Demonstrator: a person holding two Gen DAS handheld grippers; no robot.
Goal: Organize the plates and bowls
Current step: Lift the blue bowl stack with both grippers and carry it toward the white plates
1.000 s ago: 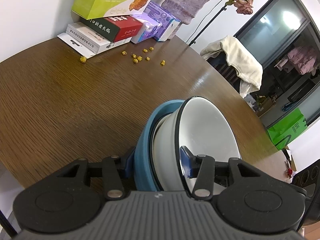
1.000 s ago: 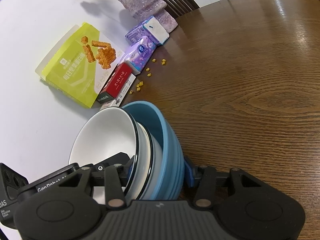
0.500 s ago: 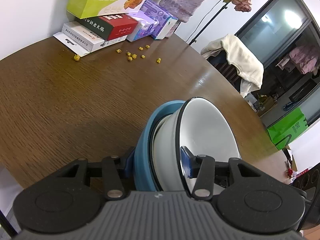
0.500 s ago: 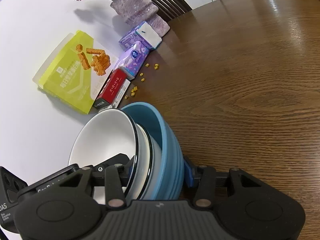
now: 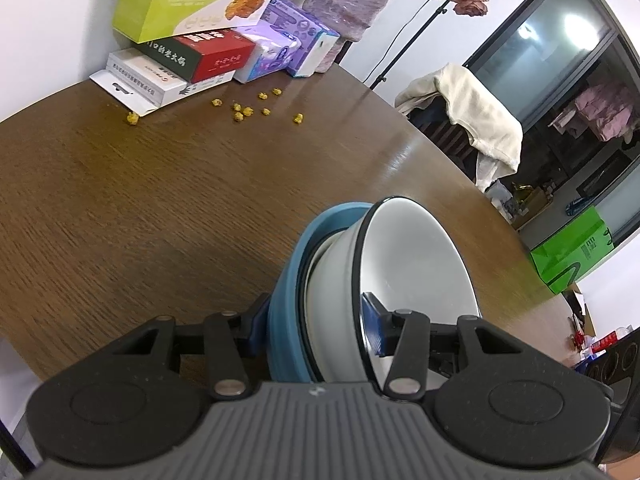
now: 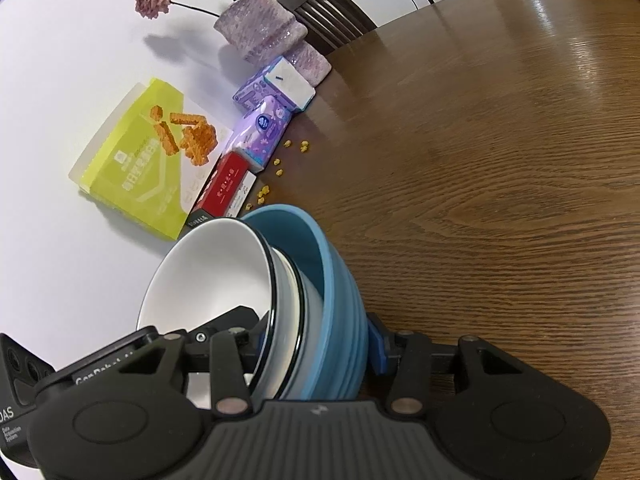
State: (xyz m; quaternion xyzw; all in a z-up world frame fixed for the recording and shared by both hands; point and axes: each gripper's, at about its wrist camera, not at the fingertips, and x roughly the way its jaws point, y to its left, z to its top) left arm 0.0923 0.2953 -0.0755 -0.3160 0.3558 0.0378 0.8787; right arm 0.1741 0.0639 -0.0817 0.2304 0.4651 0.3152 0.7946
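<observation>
Between two handheld grippers, a nested stack of dishes hangs on edge above a dark wooden table (image 5: pixel 160 208). Nearest each lens, the left gripper (image 5: pixel 316 322) has its fingers clamped across the rims of the stack, one blue pad pressing the outer wall of the blue bowl (image 5: pixel 286 300) and the other bearing on the inside of the white bowl (image 5: pixel 416 264). The right gripper (image 6: pixel 320 340) grips the same stack from the opposite side, its pads set the same way, one inside the white bowl (image 6: pixel 212 268) and one against the ribbed wall of the blue bowl (image 6: pixel 340 304). At least one more pale, dark-rimmed dish sits sandwiched between those two; exactly how many cannot be told.

Holding from both sides appears meant to keep the nested pieces from sliding apart while the stack is tipped and carried as one load, which suggests the gathering part of the job is done and a resting place is now needed.

Farther off, the tabletop is bare in the middle, offering room to set the stack down. Beyond it, yellow crumbs (image 5: pixel 244 111) lie scattered before a row of boxes (image 5: pixel 200 56) and tissue packs (image 6: pixel 262 130) pushed against the white wall, beside a purple vase (image 6: pixel 260 32) of dried flowers. Past the table edge, a cloth (image 5: pixel 480 116) is draped over a chair.
</observation>
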